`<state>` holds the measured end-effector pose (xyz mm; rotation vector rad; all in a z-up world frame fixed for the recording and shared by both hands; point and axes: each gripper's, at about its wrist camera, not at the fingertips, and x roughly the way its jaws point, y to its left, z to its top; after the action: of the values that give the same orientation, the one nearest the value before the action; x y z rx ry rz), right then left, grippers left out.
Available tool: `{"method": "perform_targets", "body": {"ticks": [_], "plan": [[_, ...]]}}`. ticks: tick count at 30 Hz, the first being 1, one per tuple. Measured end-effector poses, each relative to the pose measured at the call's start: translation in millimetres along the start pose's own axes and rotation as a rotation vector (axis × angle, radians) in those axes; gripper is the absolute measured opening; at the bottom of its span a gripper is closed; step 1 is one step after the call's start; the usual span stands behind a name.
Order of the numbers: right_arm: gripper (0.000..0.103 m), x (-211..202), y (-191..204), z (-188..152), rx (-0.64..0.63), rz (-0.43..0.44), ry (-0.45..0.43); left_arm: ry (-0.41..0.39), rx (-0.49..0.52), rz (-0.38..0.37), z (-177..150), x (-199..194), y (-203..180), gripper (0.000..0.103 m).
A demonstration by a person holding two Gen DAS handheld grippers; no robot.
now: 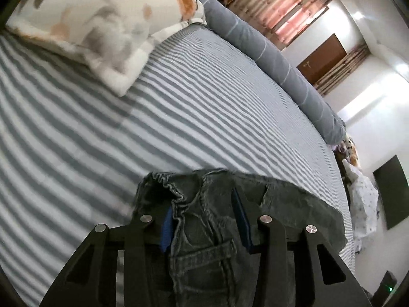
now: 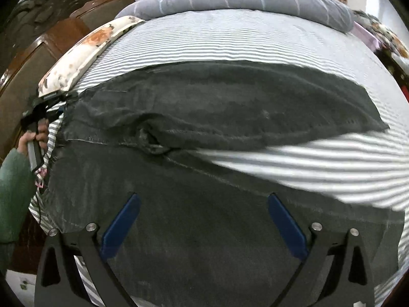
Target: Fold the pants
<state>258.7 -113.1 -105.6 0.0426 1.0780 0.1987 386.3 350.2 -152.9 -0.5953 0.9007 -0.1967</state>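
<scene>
Dark grey denim pants (image 2: 204, 115) lie spread across the striped bed sheet (image 2: 230, 38), the two legs running off to the right. In the left wrist view the waistband end of the pants (image 1: 204, 243) is bunched between the blue pads (image 1: 166, 230) of my left gripper (image 1: 202, 204), which is shut on it. The left gripper (image 2: 51, 102) also shows at the pants' left end, held by a hand (image 2: 33, 135) in a green sleeve. My right gripper (image 2: 203, 197) hovers over the nearer leg, its jaws wide apart and open, holding nothing.
A floral pillow (image 1: 102, 25) lies at the head of the bed beside a wooden headboard (image 2: 38, 51). A long grey bolster (image 1: 268, 51) runs along the far edge. Bare striped sheet (image 1: 179, 102) stretches beyond the pants. Clutter sits past the bed's right end.
</scene>
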Motion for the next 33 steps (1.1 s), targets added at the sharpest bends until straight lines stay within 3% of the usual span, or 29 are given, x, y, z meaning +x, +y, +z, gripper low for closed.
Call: {"method": "perform_targets", "body": {"ticks": [3,5,7,8,16,23,26,31,33], "plan": [[0.100,10,1,26,-0.024,0.038,-0.010,-0.008,-0.021,-0.018,1,6,2,0.042],[0.100,19,0,51,-0.050,0.069,-0.013,-0.036,-0.018,-0.005,-3,2,3,0.031],[0.100,29,0,74,-0.083,0.083,-0.009,-0.053,-0.018,0.022,-4,0,5,0.008],[0.100,35,0,85,-0.097,0.080,-0.005,-0.061,-0.027,0.020,-5,-1,7,0.006],[0.100,79,-1,143,-0.203,0.079,0.018,-0.172,-0.045,-0.108,-7,-38,-7,0.005],[0.090,116,14,201,-0.349,0.177,0.077,-0.248,-0.042,-0.231,-21,-82,-22,0.005],[0.089,128,24,227,-0.429,0.214,0.102,-0.262,-0.033,-0.245,-24,-94,-28,0.005],[0.086,152,36,248,-0.584,0.244,0.223,-0.273,-0.016,-0.252,-28,-105,-36,0.005],[0.075,162,35,251,-0.621,0.260,0.291,-0.278,-0.003,-0.242,-27,-107,-39,0.005]]}}
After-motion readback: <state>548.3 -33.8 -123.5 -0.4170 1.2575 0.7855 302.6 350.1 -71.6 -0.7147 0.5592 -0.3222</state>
